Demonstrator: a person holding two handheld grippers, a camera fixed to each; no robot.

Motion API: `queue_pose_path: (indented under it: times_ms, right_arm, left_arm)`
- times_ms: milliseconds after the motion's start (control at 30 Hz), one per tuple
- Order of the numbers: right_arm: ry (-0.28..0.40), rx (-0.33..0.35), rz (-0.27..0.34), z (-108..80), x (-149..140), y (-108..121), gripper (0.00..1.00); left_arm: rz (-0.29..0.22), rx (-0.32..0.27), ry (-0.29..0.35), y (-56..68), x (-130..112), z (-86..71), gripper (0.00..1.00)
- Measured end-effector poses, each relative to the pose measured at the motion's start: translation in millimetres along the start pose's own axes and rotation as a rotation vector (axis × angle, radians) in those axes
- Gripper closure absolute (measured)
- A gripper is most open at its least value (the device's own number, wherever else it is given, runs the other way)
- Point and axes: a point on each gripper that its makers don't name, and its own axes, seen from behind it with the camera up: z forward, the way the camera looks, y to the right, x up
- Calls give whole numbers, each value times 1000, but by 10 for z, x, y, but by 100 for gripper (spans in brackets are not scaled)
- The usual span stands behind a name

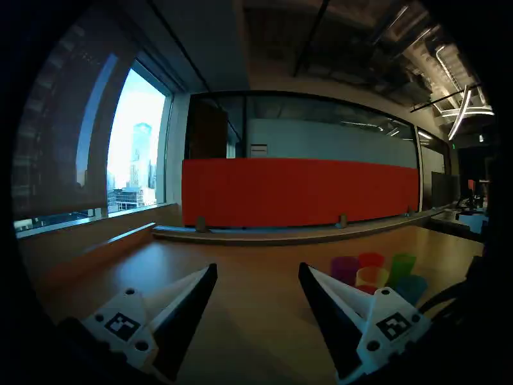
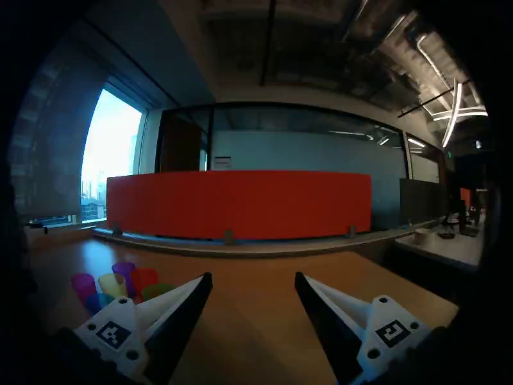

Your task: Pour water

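Note:
A cluster of several coloured plastic cups [image 1: 373, 273] stands on the wooden table [image 1: 256, 289], just beyond the right finger of my left gripper [image 1: 258, 271]. That gripper is open with nothing between its fingers. In the right gripper view the same cups [image 2: 118, 282] sit at the lower left, partly hidden behind the left finger of my right gripper [image 2: 253, 279]. This gripper is also open and holds nothing. I see purple, red, yellow, green and blue cups. Whether any cup holds water I cannot tell.
A long red partition [image 1: 298, 191] runs along the table's far edge. A bright window [image 1: 134, 160] is to the left with a wooden ledge [image 1: 90, 240] below it. Another desk with items [image 2: 442, 240] stands at the right.

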Motion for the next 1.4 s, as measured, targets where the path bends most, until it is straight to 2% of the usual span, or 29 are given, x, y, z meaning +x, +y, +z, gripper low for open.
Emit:
queue_pose_path:
  times_ms: [200, 467, 700, 800, 1000, 1200, 1400]
  right_arm:
    - [-8, 11, -1, 45, 239, 9, 0]
    - [-22, 56, 3, 62, 674, -132, 0]
    - [-23, 73, 0, 77, 1031, -207, 0]
    - [-28, 83, 2, 87, 1133, -251, 0]
    - [-48, 112, 27, 82, 1120, -317, 0]
    - [-41, 157, 39, 73, 1153, -348, 0]
    - [-28, 230, 29, 65, 1219, -417, 0]
  left_arm:
    - [-7, -1, -22, -31, 251, 65, 6]
    - [-41, -34, -26, -40, 726, 158, 6]
    - [-21, -49, -8, -81, 1202, 205, 6]
    - [-18, -61, -8, -66, 1324, 216, 6]
    - [-15, -103, -1, 35, 1466, 206, 6]
    - [-1, -149, -1, 116, 1479, 191, 6]
    - [-9, -239, -3, 288, 1501, 183, 6]
